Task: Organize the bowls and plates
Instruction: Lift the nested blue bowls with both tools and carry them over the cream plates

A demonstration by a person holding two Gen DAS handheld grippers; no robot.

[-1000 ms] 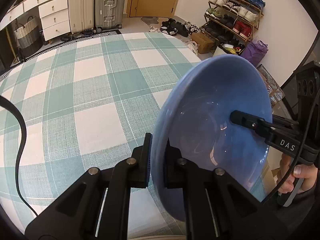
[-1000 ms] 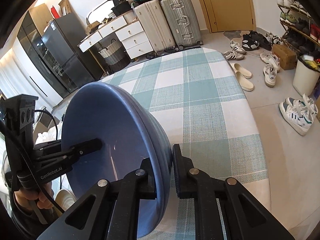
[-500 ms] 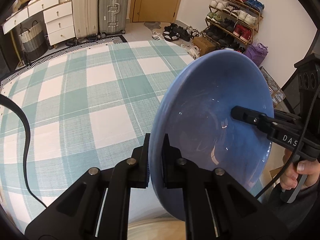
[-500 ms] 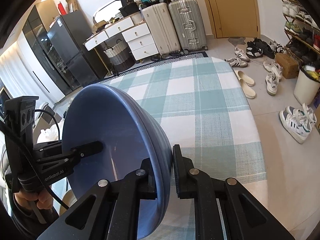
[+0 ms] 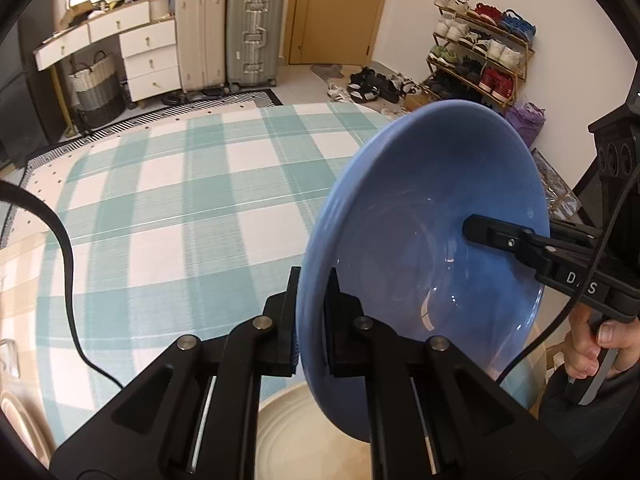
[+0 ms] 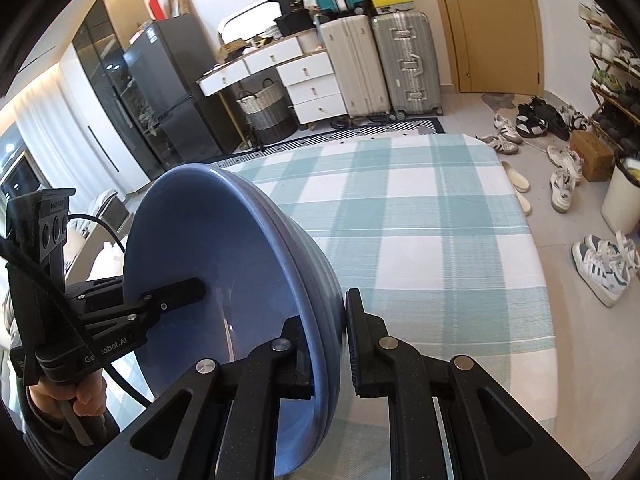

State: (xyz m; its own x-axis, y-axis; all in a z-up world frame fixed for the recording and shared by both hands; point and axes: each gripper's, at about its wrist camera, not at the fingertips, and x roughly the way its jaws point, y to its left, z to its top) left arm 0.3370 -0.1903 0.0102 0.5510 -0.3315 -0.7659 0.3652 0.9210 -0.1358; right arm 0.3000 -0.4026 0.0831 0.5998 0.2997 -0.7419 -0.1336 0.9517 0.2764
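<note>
Bedroom-ish space: suitcases (image 5: 230, 36), white drawers (image 6: 308, 80), shoe rack (image 5: 480, 52) at back; big surface w/ teal-white check cloth (image 5: 180, 208) fills the foreground. Blue bowl (image 5: 432, 240) is held up off the cloth, tipped on edge, near the cloth's near right corner in left cam. Left gripper (image 5: 313, 320) comes in from below, fingers clamped on the bowl's lower rim, one inside, one outside. Right gripper (image 6: 326, 344) grips the opposite rim: inner finger against the bowl wall, outer finger close to the ribbed outside w/ a thin gap visible, so closed around the rim. Right hand (image 5: 600, 344) wraps its handle, thumb forward. Left hand (image 6: 68, 400) low, fist on its handle. Cream plate (image 5: 312, 440) sits directly under the bowl at the cloth's near edge.
</note>
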